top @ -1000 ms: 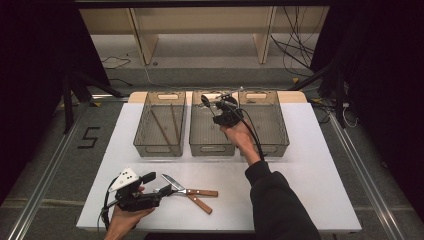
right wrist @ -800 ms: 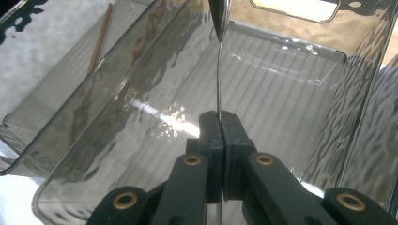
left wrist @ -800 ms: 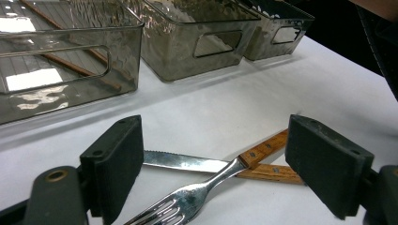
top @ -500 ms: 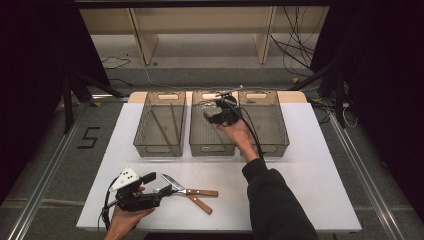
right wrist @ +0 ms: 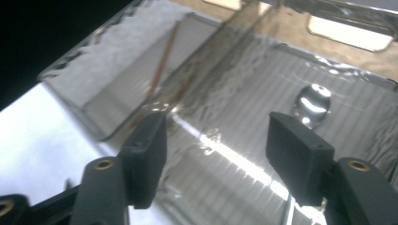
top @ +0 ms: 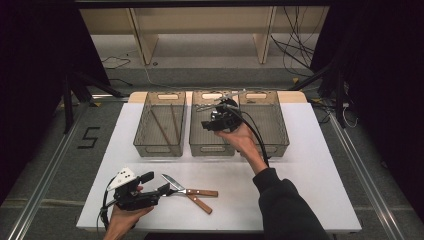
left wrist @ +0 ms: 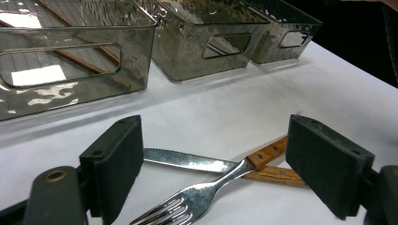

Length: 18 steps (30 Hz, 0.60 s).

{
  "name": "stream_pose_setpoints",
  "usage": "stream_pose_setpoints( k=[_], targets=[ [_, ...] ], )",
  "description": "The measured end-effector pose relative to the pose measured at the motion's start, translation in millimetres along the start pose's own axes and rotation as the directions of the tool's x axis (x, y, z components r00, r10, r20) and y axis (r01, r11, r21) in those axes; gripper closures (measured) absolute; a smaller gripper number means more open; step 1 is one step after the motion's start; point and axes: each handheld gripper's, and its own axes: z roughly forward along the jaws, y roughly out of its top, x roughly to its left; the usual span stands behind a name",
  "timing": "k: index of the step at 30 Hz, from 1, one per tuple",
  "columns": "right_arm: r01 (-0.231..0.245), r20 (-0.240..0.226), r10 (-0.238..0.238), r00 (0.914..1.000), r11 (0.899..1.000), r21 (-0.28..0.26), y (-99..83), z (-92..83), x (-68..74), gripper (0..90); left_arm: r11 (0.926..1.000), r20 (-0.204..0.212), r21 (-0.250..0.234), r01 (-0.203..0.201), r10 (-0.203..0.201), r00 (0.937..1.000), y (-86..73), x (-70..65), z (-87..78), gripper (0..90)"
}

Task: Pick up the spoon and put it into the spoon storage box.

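A white desk (top: 310, 165) carries three clear, smoke-tinted bins in a row along its far half: the left bin (top: 161, 124) holds two thin brown sticks (top: 159, 125), the middle bin (top: 215, 131) holds a shiny metal spoon (right wrist: 312, 104) lying on its ribbed floor, and the right bin (top: 265, 122) stands just beside it. Two tongs are at work. The right tongs (top: 212, 120) hang over the middle bin, above the spoon; their jaws have just been opening and now stand wide with nothing between the pads. The left tongs (top: 157, 183) rest low at the near left of the desk, jaws spread wide and gripping nothing. In front of them lie two pieces of cutlery with wooden handles, crossed and touching: one serrated knife (left wrist: 187, 160) and one fork (left wrist: 197, 197), its steel tines pointing back between the open jaws.
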Motion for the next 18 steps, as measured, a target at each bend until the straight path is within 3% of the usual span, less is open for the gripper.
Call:
stream_pose_setpoints(
  k=[10, 18],
  targets=[
    [0.077, -0.103, -0.082, 0.9913, 0.996, -0.050, -21.3, -30.6, 23.2, 32.9, 0.9999, -0.016, -0.014, 0.004, -0.004, 0.9999, 0.7, 0.9, -1.5, 19.0],
    [0.140, -0.141, -0.145, 0.9792, 0.989, -0.049, -44.6, -40.8, 39.2, 31.5, 0.9998, -0.024, -0.020, 0.003, -0.003, 0.9997, 1.4, 1.5, -2.9, 19.0]
  ],
)
